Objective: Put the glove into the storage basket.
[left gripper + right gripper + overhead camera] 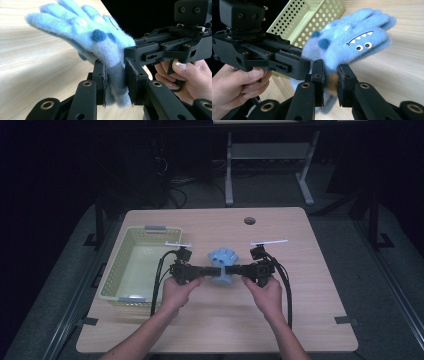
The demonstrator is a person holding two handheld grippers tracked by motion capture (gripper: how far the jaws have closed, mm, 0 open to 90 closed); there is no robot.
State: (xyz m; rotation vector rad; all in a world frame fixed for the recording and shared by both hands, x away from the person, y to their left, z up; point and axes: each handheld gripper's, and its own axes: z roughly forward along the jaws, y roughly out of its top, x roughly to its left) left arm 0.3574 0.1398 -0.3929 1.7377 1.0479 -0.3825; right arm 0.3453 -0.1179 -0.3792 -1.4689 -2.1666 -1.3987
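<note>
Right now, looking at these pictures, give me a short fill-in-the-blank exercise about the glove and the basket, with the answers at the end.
1. The fluffy glove held between the two grippers is mostly ____ in colour.
2. The left gripper and the right gripper are both ____ on the glove.
3. The perforated basket lies toward the table's ____ side in the high view.
4. The glove's monster face shows white ____ along its mouth.

Missing words: blue; shut; left; teeth
</note>
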